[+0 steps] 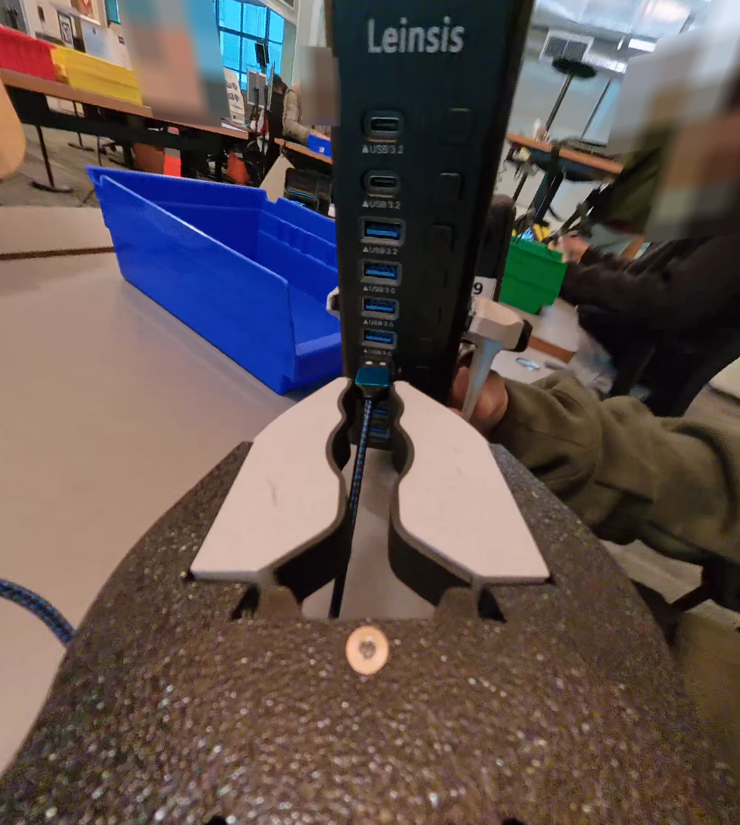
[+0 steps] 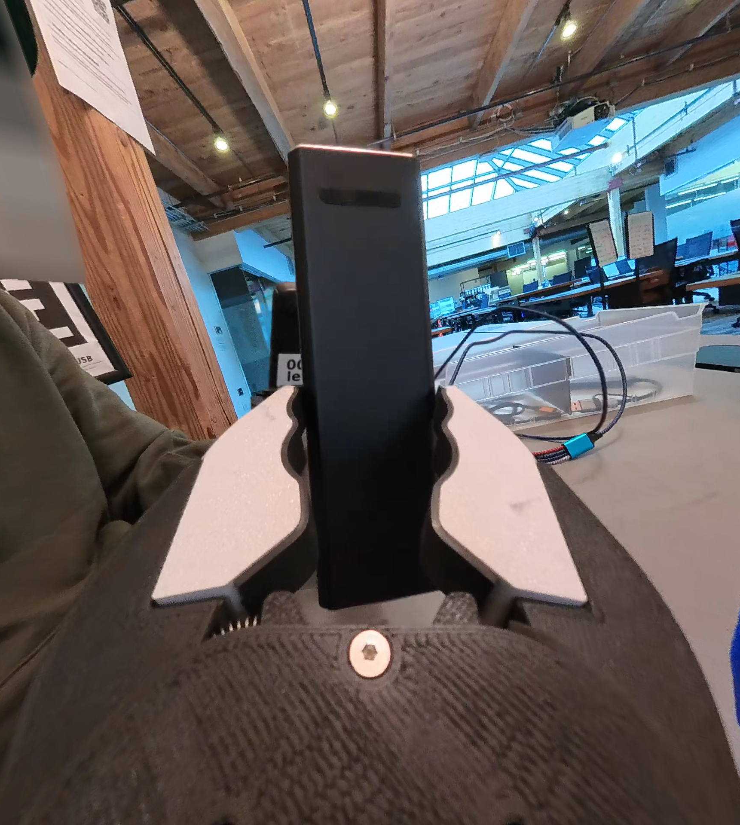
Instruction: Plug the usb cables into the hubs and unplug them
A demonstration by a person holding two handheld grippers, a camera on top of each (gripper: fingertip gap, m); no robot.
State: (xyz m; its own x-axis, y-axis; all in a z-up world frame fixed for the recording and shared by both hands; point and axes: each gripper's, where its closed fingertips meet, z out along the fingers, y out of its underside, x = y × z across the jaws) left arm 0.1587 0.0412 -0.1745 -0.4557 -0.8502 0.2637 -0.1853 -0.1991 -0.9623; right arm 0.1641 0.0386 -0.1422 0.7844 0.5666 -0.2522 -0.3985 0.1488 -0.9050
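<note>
To the left of the black hub (image 1: 422, 201), a blue bin (image 1: 207, 268) is sitting on the grey tabletop (image 1: 46, 402), and the braided cable (image 1: 359, 468) is coming in from the lower left edge and running up between the fingers of the left tool (image 1: 370, 393). This tool is clenching the cable just behind its blue plug (image 1: 372, 377), so the plug is staying stiff and is pointing straight at the hub face. The plug tip is meeting one of the lower ports, below the row of blue ports; whether it is fully seated I cannot tell, because the fingers are hiding that part. My judgement is that this is the moment of inserting or pulling out.

The hub itself is standing upright, lifted from the tabletop, probably so that its ports are facing the left tool directly. The right tool (image 2: 368, 428) is grasping it by its two narrow sides, near the lower half, and from this side only the plain back of the hub (image 2: 359, 357) is showing. A firm hold here is needed, I think, to resist the push of the plug.

To the right of the hub, a second braided cable with a blue connector (image 2: 580, 446) is lying loose on the tabletop (image 2: 672, 513), near a clear plastic bin (image 2: 627, 357) with more cables inside.
</note>
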